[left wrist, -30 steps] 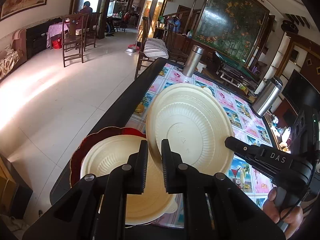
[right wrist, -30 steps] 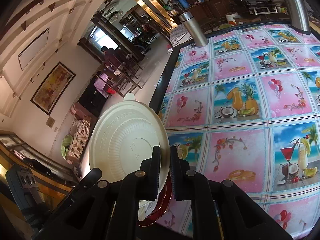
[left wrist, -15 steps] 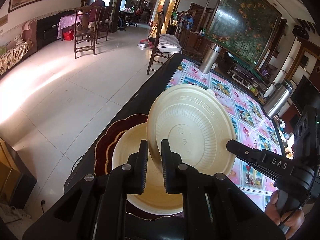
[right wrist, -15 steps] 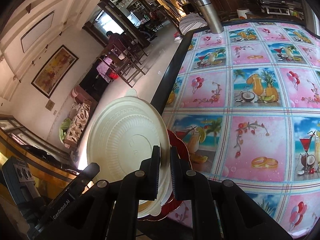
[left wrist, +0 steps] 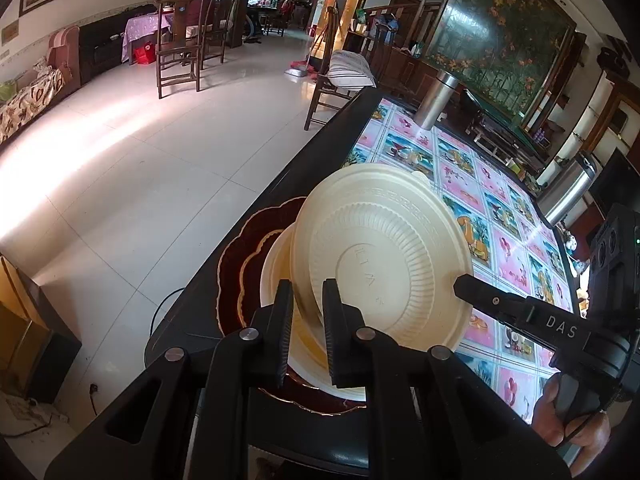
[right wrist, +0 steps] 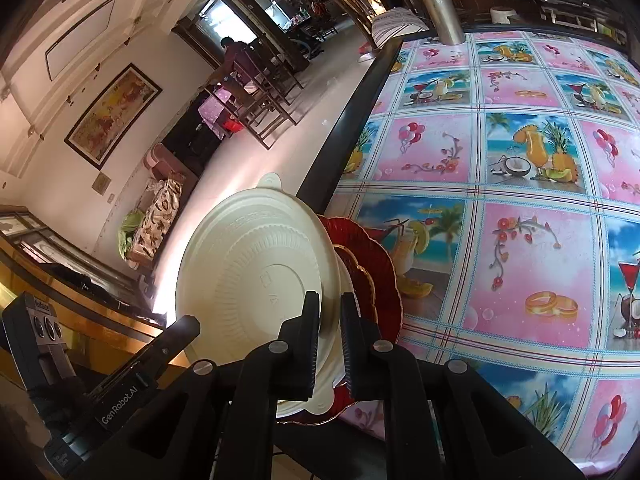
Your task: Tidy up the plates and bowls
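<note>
Cream bowl [left wrist: 280, 280] in red plate [left wrist: 244, 248]

Tablecloth [right wrist: 520, 184]: pink and blue drink prints. Steel flask [right wrist: 442, 8] upright at its far edge; second flask [left wrist: 568, 190] on its right side. Chairs [left wrist: 180, 36] well beyond.

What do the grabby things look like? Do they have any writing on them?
Both are black plastic. Each hand-held gripper, left and right, has two flat fingers with ribbed pads, joined by silver round bolts. One finger of the right one says "DAS" in white; the left one says "GenRobot.AI". Each handle carries a boxy black block with small round lenses.
</note>
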Tool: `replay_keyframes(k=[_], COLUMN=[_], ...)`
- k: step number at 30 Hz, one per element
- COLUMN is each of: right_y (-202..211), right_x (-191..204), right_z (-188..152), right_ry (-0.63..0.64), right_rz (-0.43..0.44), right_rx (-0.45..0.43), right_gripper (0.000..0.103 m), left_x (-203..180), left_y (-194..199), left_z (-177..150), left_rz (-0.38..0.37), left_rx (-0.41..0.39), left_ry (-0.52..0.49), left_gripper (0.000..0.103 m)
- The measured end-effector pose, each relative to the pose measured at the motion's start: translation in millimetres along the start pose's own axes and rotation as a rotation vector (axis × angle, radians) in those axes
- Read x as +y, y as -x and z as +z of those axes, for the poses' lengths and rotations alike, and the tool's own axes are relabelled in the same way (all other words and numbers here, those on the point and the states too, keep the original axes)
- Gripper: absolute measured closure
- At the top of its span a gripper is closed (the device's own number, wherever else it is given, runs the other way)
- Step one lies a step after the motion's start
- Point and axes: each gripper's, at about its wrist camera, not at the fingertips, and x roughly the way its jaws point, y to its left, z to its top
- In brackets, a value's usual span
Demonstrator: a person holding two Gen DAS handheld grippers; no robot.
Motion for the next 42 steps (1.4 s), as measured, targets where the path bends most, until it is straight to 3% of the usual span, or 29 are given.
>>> replay_keyframes(k=[7, 11, 18, 23, 24, 26, 30, 33, 35, 38, 42], right_y=[2.1, -0.8, -3.6, 28.6, 37.1, 54.1, 84.9, 105.9, 118.0, 133.0, 151.2], right_x=[-1.1, -1.1, -0.4, -5.9, -8.3, -15.4, -48.4, -86.0, -116.4, -169.7, -244.5], right_z=[-0.6, -1.9, -3.4, 5.2, 7.3, 10.8, 14.3, 12.4, 9.8, 4.6, -1.3], right_ry=[0.003, 0.006, 0.017, 0.033, 0.041, 0.07, 0.064, 0.049, 0.042, 0.026, -0.077], right_rz=[0.021, 0.021, 0.015, 0.018, -0.001, -0.073, -0.236, -0.365, -0.46, -0.617, -0.691], right_rx=[0.022, 0.035, 0.067, -0.037, -0.071, -0.148, -0.276, -0.335, -0.367, -0.404, -0.403], right_gripper=[0.092, 0.092, 0.087, 0.07, 0.067, 0.06, 0.049, 0.035, 0.027, 0.024, 0.022], left_x=[7.4, 13.7, 24.9, 5.0, -2.7, -22.5, -75.5, -122.9, -155.4, -203.9, -252.9], left_y=[10.1, 15.6, 27.7, 34.9, 35.1, 34.7, 28.7, 15.4, 0.3, -37.8, -96.9], left_z=[-3.0, -2.7, 2.3, 4.1, 3.5, 1.9, -4.5, -12.2, -18.9, -30.0, -43.2], left_rz=[-0.005, 0.01, 0.02, -0.021, -0.036, -0.061, -0.113, -0.154, -0.171, -0.192, -0.215], left_rx=[0.0, -0.018, -0.061, -0.085, -0.085, -0.086, -0.072, -0.04, -0.02, 0.033, 0.102], left_ry=[-0.007, 0.002, 0.043, 0.012, -0.003, -0.043, -0.159, -0.253, -0.319, -0.404, -0.437], left_gripper=[0.089, 0.071, 0.069, 0.068, 0.065, 0.051, 0.046, 0.028, 0.026, 0.027, 0.027])
